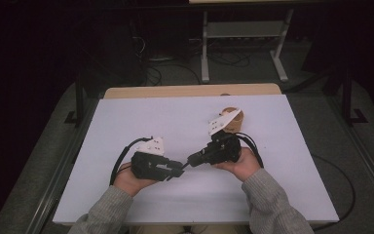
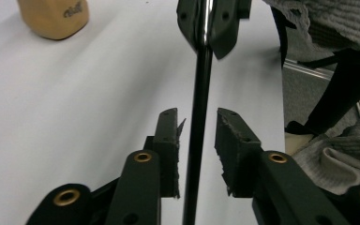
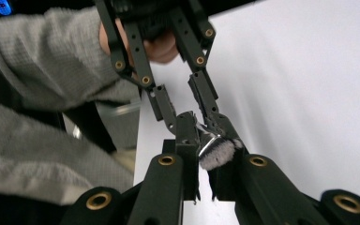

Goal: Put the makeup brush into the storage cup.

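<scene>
brush passes between grippers

above the table's [image 1: 126, 126] near edge, the right gripper [image 3: 205, 140] clamps the brush [image 2: 198, 117] at its bristle end, keeping it steady, while the left gripper's [image 2: 197, 136] jaws stand apart around the handle, not pressing it.

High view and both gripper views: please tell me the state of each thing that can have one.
left gripper: open, jaws on either side of the brush handle, not pressing it.
right gripper: shut on the brush at its bristle end.
brush: gripped by the right gripper alone.
wooden holder: upright on the table, apart from both grippers.
</scene>
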`<state>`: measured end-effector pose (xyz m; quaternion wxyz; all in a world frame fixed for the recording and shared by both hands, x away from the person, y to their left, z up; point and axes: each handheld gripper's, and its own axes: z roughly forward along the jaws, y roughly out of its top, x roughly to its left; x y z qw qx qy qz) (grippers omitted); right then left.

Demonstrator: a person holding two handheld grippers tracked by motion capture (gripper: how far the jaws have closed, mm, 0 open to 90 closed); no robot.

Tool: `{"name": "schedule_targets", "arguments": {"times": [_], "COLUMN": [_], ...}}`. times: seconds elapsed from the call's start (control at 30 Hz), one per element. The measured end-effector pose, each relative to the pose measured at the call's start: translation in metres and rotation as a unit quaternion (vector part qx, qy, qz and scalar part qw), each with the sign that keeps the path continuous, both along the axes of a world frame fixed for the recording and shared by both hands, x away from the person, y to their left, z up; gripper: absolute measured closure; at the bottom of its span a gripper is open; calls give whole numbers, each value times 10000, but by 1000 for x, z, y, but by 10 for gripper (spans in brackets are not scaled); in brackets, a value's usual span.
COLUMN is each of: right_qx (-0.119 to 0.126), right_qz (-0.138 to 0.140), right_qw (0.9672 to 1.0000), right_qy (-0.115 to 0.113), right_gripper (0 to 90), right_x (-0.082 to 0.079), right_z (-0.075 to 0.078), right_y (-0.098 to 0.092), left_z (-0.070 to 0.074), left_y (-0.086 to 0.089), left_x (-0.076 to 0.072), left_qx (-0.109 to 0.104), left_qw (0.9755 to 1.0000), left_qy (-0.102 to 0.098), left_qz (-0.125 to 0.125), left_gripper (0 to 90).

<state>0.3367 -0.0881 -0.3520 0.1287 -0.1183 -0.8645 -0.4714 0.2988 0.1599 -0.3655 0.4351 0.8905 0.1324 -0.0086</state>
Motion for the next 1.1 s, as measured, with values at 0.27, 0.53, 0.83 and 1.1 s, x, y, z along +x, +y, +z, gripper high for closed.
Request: {"name": "schedule_targets", "arguments": {"times": [0.27, 0.53, 0.83, 1.1], "right_qx": [-360, 318, 1073, 945], "right_qz": [157, -123, -562, -427], "right_qw": [9991, 9992, 9925, 9945], "right_qy": [-158, -232, -176, -143], "right_gripper": [825, 791, 808, 828], "right_x": [-5, -9, -12, -10], "right_z": [6, 1, -13, -9], "right_y": [5, -5, -19, -18], "left_z": [2, 2, 0, -4], "left_y": [-7, -5, -4, -11], "left_x": [0, 1, 2, 3], "left_qx": [106, -261, -482, -244], "left_qw": [9998, 9995, 9987, 9993], "left_qy": [43, 114, 143, 285], "left_qz": [-181, -113, 58, -21], "left_gripper": [796, 842, 843, 765]}}
